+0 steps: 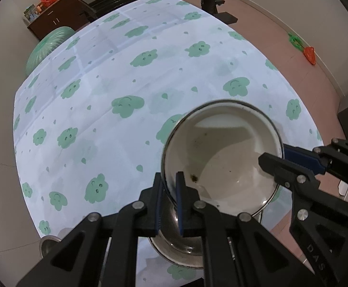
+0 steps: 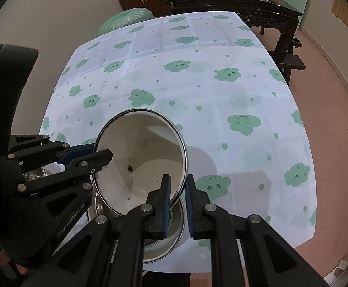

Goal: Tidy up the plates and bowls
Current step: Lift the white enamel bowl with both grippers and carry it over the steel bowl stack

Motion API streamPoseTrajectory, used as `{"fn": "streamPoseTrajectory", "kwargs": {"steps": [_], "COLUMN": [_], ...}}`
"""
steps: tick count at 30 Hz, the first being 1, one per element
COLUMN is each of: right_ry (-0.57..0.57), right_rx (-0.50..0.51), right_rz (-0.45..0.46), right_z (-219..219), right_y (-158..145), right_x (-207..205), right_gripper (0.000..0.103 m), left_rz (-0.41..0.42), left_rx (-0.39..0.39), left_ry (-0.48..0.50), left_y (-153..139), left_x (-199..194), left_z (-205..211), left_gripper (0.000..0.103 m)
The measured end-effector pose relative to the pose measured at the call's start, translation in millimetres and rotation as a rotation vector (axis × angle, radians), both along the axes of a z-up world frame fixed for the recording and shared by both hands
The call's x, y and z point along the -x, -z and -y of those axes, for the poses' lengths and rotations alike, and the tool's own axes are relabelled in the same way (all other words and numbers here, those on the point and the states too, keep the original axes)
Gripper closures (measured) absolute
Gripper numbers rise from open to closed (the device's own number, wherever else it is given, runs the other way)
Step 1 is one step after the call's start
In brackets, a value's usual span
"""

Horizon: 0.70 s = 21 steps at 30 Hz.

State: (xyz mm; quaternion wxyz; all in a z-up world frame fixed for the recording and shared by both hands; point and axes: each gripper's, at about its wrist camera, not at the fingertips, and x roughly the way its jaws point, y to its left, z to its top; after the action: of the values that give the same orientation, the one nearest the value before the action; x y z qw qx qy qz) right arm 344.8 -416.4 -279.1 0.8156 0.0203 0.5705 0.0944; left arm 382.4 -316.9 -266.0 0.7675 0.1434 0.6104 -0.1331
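On the left, the left claw (image 1: 170,205) is pinching the near-left rim of a white enamel bowl (image 1: 224,157), one finger outside the wall and one inside, the two pressed tight on the thin edge. The bowl is tipped, its mouth turned up toward the cameras, and it hangs clear above the table (image 1: 102,110) with its cloud-print cloth. A few dark specks sit on its inner floor.

Directly under it stands a second, steel bowl (image 1: 181,251), upright on the cloth near the table's front edge; only part of its rim and inner wall shows past the fingers. To my eye the raised bowl sits almost straight over this one, so the coming move looks like a lowering and levelling, nesting one into the other, not a carry across the table.

On the right, the right claw (image 2: 176,205) grips the opposite side of the same rim in the same way, closed on the edge. Both hands are equally near, one at each end of the bowl's width, so the tilt has to come out evenly between them.
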Motion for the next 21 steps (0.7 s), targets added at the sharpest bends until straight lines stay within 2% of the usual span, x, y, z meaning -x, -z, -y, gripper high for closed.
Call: {"fn": "streamPoseTrajectory", "kwargs": {"steps": [21], "right_ry": [-0.011], "right_rx": [0.002], "right_rz": [-0.003], "right_z": [-17], "right_y": [-1], "right_x": [34], "right_gripper": [0.089], "left_rz": [-0.001], "left_rx": [-0.008], "left_ry": [0.005], "left_y": [-4], "left_x": [33], "left_z": [-14], "left_gripper": [0.096]}}
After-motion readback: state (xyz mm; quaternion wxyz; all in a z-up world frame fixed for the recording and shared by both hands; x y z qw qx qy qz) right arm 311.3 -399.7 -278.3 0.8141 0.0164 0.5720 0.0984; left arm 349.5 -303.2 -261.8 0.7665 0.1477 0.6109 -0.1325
